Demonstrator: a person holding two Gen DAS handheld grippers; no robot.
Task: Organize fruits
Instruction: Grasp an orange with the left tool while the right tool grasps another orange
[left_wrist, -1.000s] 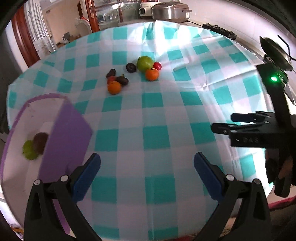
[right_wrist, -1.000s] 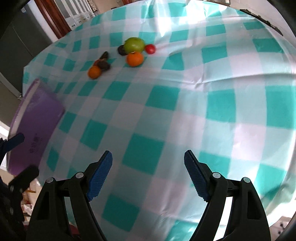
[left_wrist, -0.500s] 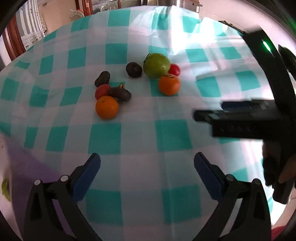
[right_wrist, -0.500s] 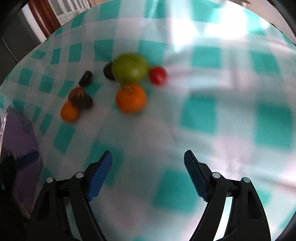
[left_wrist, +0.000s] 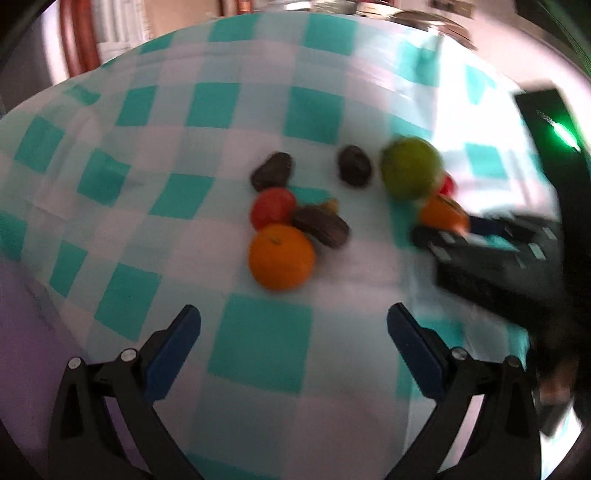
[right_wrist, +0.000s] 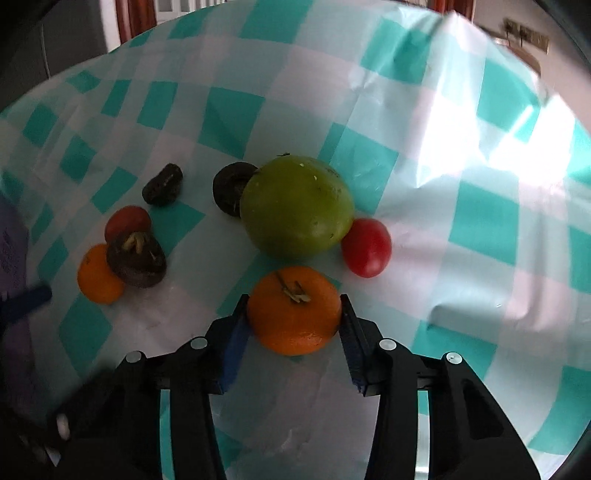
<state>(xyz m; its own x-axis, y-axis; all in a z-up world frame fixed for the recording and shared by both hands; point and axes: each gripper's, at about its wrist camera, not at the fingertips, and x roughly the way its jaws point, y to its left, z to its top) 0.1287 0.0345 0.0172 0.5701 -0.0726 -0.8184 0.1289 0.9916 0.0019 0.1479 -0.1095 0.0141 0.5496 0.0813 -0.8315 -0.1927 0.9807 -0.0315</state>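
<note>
My right gripper (right_wrist: 293, 306) has its jaws closing on an orange (right_wrist: 295, 314), and both blue pads touch its sides on the checked tablecloth (right_wrist: 461, 240). Just behind it lie a green apple (right_wrist: 295, 210) and a red tomato (right_wrist: 366, 246). To the left, a second orange (right_wrist: 98, 277), a red fruit (right_wrist: 127, 221) and three dark fruits, one of them (right_wrist: 136, 262) against that orange, form a cluster. My left gripper (left_wrist: 293, 314) stands open just short of the second orange (left_wrist: 281, 257), nothing between its fingers. In the left wrist view the right gripper (left_wrist: 480, 236) shows blurred at the right.
A purple box (left_wrist: 22, 332) edges into the left wrist view at the lower left. Teal and white checked cloth covers the round table around the fruits. Wooden furniture (left_wrist: 79, 33) stands beyond the far edge.
Both grippers have moved forward and down to the fruit pile. The right gripper's jaws have narrowed from wide apart onto the orange. The purple box has slid almost out of view.
</note>
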